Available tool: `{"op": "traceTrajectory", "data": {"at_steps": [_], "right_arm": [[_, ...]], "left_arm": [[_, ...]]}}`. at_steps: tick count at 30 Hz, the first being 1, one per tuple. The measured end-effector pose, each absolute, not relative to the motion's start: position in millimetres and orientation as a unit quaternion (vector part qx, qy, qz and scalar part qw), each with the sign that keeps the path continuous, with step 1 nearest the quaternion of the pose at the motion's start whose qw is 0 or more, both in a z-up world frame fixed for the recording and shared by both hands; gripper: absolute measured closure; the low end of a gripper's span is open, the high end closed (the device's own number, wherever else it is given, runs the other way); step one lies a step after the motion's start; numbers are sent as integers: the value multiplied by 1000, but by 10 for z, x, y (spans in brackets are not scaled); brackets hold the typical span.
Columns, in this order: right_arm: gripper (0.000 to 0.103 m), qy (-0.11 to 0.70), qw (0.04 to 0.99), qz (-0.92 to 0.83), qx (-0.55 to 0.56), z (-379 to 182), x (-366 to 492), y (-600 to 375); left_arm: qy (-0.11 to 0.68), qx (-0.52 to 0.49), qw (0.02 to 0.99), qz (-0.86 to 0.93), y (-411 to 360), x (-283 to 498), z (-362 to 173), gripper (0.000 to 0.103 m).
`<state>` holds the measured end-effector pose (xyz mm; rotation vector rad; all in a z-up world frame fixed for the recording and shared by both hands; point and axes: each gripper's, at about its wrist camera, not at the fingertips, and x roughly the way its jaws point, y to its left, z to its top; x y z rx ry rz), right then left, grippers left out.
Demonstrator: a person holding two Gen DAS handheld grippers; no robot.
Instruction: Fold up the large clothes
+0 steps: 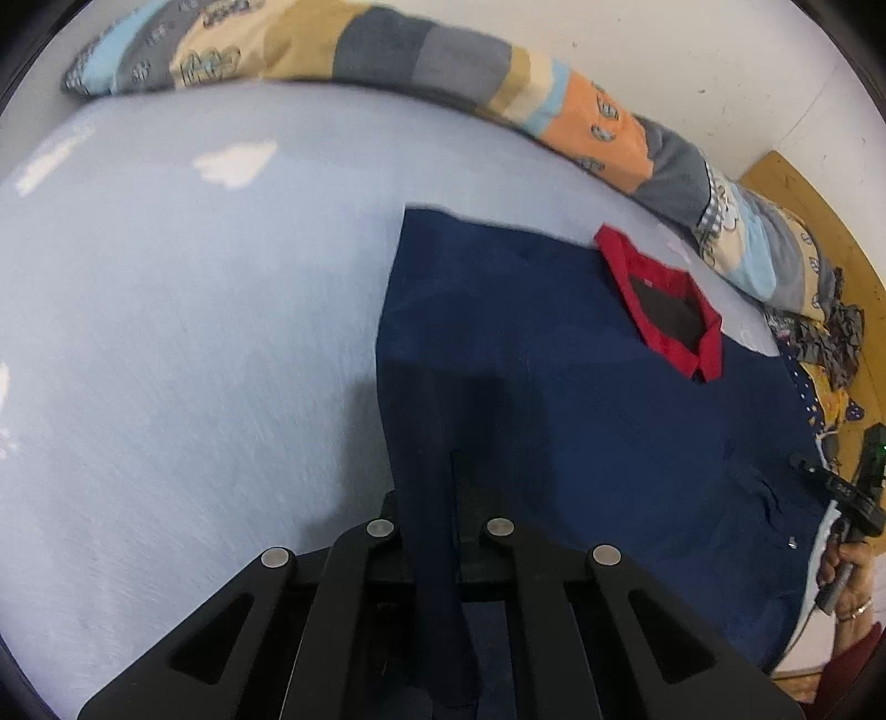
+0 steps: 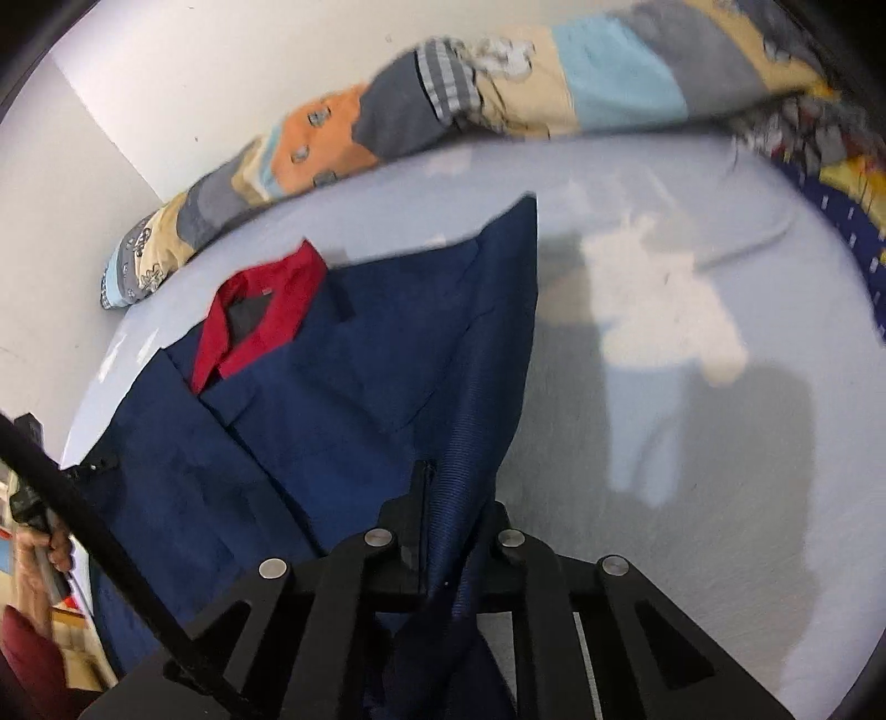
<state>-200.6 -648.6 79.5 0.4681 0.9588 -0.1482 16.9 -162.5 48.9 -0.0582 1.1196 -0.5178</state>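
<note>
Broadly, we see a bed [image 1: 166, 332] covered in a pale blue sheet, filling most of both views, with a white wall beyond its far side. Along that far edge lies a long patchwork quilt [image 1: 387, 50] in grey, tan, light blue and orange. On the sheet we find the navy garment [image 1: 554, 387], spread mostly flat, its red collar [image 1: 659, 277] lying toward the far side near the quilt. At the right end of the bed sits a small heap of patterned yellow and dark blue cloth [image 1: 830, 399].

Our left gripper [image 1: 437, 531] is clamped on the near left edge of the navy garment, fabric running between its closed fingers. Our right gripper [image 2: 448, 531] is likewise clamped on the garment's near right edge, and the cloth there rises off the sheet in a ridged fold toward the fingers. In the left wrist view, a hand [image 1: 847, 581] with a ring shows at the far right edge, above a dark red sleeve [image 1: 853, 664].
</note>
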Motion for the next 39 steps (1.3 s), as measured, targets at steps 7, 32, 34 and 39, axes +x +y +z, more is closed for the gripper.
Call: {"op": "traceTrajectory", "data": {"at_steps": [7,32,34,39], "right_arm": [[96,451,863,-71,217,960,-1981,-6535],[92,495,836,75,223,273,-775,-6903],[94,496,855,45,145,420,-786,-6693],[96,451,892,-20,13,881,-914,-6268]], "left_arm": [[530,28,810,-250,-1690,154,519,95],[602,-54,731,-317,-2206,1517,-181,93],[569,9,763,-308,-2340,1338,-89,96],[487,57,824,-283,-2390,1015,287,97]]}}
